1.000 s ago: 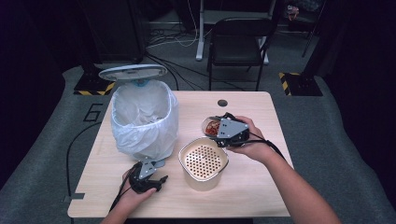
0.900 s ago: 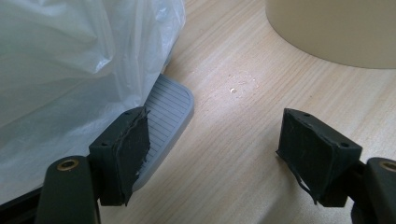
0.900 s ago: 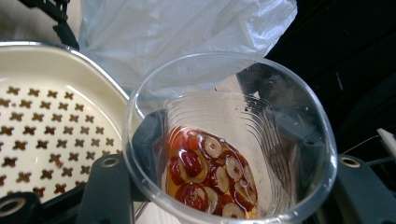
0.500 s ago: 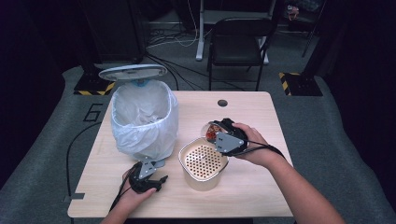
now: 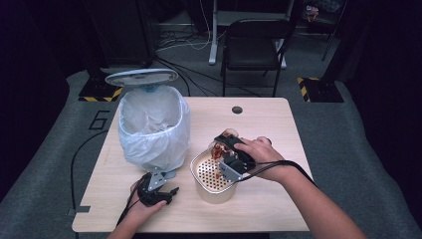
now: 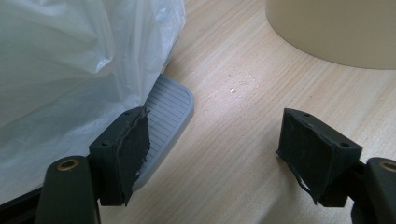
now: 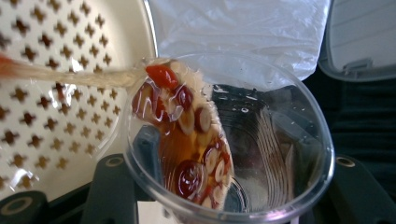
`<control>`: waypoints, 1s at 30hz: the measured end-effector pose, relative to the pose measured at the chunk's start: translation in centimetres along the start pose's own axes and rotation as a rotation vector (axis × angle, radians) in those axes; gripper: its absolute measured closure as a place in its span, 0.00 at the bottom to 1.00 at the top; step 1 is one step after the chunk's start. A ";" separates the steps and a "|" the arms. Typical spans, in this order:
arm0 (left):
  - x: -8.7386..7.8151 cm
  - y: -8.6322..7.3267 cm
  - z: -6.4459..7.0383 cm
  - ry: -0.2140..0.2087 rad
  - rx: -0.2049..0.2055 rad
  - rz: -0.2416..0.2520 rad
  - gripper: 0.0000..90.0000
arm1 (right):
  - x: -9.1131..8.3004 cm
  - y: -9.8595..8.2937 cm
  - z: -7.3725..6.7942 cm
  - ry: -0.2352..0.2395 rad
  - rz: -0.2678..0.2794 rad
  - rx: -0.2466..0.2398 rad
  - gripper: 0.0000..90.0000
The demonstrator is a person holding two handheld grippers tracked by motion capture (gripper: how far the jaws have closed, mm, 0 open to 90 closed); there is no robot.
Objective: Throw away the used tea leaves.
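Observation:
A clear plastic cup (image 7: 275, 140) of brown liquid with red berries and pale slices lies tilted between the jaws of my right gripper (image 7: 229, 191), which is shut on it. A stream runs from the cup's lip into the beige perforated strainer (image 7: 56, 93). In the high view the right gripper (image 5: 226, 152) holds the cup (image 5: 220, 145) over the strainer's (image 5: 211, 175) far rim. My left gripper (image 5: 160, 188) rests on the table in front of the bin, open. Its jaws (image 6: 224, 149) stand wide apart with nothing between them, beside the bin's grey pedal (image 6: 168, 112).
A pedal bin (image 5: 152, 127) lined with a white bag stands at the table's left, its lid (image 5: 141, 77) raised. The beige strainer's wall (image 6: 336, 32) is just ahead of the left gripper. A chair (image 5: 256, 42) stands beyond the wooden table (image 5: 268, 119).
My right gripper moved the cup left from beside the strainer to over its rim and tipped it, so the contents are pouring out. The left gripper stayed put.

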State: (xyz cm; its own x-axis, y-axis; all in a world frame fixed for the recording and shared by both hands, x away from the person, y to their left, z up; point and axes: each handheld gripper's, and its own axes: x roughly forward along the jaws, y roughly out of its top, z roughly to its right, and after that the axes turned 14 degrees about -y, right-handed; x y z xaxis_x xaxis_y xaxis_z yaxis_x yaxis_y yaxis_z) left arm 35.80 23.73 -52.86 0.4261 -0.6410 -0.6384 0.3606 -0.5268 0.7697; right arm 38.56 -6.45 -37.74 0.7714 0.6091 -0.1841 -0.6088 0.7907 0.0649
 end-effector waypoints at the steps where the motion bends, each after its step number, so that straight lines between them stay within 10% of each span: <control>1: 0.0 0.0 0.0 0.005 0.001 0.004 0.27 | -0.1 0.1 -0.2 -0.013 -0.003 -0.044 0.49; 16: -0.1 0.1 -0.2 0.008 0.027 -0.008 0.27 | -0.8 1.1 -2.5 -0.228 0.040 -0.466 0.50; 30: 0.0 0.0 0.0 0.001 0.007 -0.007 0.27 | -1.1 1.3 -3.8 -0.261 0.042 -0.580 0.50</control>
State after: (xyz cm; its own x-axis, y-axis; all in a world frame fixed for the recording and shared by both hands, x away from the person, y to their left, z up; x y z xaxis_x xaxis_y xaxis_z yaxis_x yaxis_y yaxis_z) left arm 35.79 23.71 -52.84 0.4246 -0.6365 -0.6438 0.3582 -0.5350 0.7652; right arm 36.18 -6.34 -41.17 0.7199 0.6918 0.0565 -0.5845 0.6481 -0.4882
